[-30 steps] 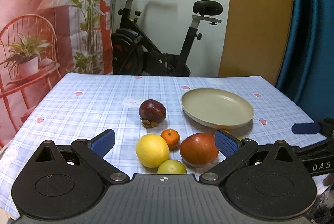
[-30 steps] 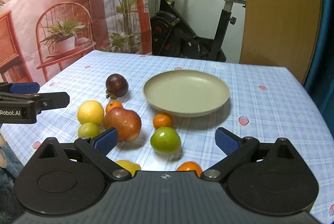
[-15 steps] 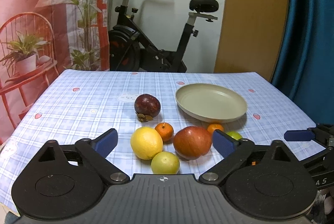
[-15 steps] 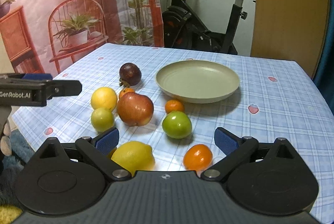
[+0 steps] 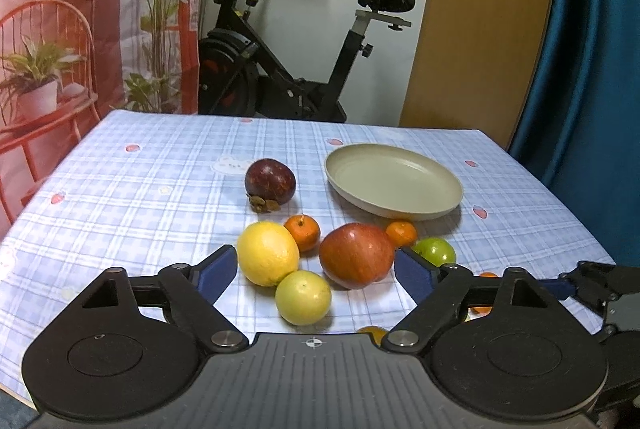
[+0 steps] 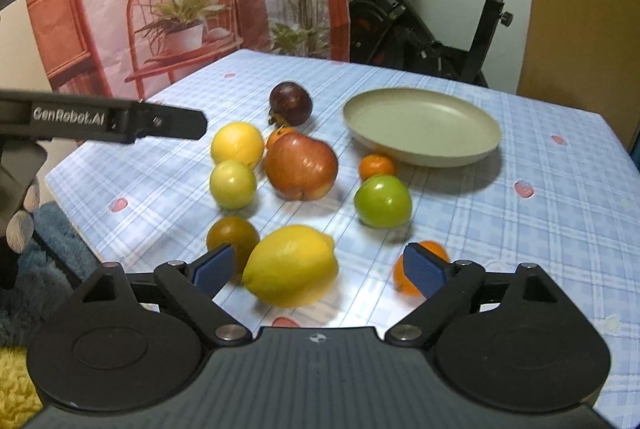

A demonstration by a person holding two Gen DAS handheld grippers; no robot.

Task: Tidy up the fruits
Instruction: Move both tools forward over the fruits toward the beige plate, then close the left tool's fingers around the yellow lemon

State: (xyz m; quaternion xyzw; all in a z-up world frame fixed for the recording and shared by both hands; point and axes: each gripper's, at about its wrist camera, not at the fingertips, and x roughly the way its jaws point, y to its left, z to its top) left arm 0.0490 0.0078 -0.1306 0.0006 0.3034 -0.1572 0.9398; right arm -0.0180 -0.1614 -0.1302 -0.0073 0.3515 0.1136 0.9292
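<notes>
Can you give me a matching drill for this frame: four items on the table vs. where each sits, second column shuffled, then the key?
Items
1. lemon
2. mangosteen
3. green apple
4. plate

Places
A. far side of the fruit cluster, left of the plate
B. between the right tool's open fingers
C. just behind the small orange
D. nearer than the small orange, right of the red apple

Pairs: 1-B, 2-A, 3-D, 4-C

Fruits [image 6: 301,165] loose on checked cloth beside empty beige plate [image 6: 422,127].
</notes>
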